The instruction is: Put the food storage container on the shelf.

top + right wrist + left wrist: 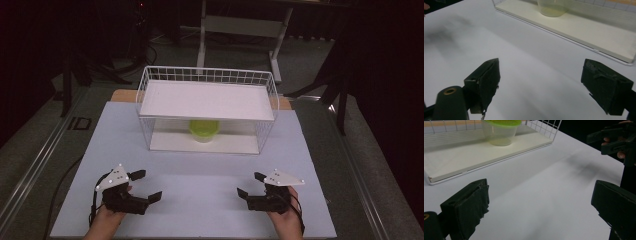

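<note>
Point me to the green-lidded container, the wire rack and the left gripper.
green-lidded container (204, 129), high view, on its lid.
wire rack (206, 100), high view, on its white top shelf.
left gripper (145, 185), high view, midway between its fingertips.

Dark room, dim light. White tabletop (200, 200) lit from above, wooden edge (122, 95) at its far side. Grey floor (310, 65) behind. White desk frame (245, 27) at the back, well apart from the table. Black stand legs (70, 75) left and right. Cable (62, 175) along the left floor.
</note>
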Available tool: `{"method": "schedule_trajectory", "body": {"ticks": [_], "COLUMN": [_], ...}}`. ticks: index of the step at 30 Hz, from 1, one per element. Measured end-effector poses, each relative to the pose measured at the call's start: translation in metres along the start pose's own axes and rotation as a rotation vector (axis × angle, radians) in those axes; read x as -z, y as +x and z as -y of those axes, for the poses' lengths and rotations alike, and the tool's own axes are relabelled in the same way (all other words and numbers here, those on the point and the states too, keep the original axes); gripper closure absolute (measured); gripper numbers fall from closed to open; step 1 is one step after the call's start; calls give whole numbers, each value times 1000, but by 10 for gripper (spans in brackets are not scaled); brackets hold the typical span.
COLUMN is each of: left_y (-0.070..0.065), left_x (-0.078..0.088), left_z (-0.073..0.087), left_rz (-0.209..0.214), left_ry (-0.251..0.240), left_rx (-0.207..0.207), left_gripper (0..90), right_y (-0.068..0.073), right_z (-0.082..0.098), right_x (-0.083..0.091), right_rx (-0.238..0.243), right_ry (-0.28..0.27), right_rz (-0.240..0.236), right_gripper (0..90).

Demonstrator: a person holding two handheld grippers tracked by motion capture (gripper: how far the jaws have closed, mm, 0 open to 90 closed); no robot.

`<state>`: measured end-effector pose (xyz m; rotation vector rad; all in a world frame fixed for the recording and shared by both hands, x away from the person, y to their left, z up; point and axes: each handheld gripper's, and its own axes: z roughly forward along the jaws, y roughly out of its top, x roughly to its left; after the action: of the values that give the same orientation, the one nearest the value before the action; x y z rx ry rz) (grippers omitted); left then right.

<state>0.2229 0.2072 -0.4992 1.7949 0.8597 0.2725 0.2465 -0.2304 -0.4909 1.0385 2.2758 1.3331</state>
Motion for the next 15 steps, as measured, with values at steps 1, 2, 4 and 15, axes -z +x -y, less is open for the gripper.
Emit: {"method": "schedule_trajectory", "body": {"ticks": [1,2,4,15], "left_y": [0,0,1,1], "left_x": [-1,-1,-3,-9], "left_z": [1,1,3,4], "left_rz": [0,0,8,24], "left_ry": [1,6,2,7], "left_rx": [-4,-11,-4,6], "left_gripper": [25,25,25,25], "right_y": [-2,-3,-4,-3], "right_z": [2,5,8,9], "right_x": [0,-1,-4,-16], "right_rx": [-3,2,32,62], "right_ry": [1,10,33,58], "right_rz": [2,2,5,-25], "right_gripper": [154,154,154,156]}}
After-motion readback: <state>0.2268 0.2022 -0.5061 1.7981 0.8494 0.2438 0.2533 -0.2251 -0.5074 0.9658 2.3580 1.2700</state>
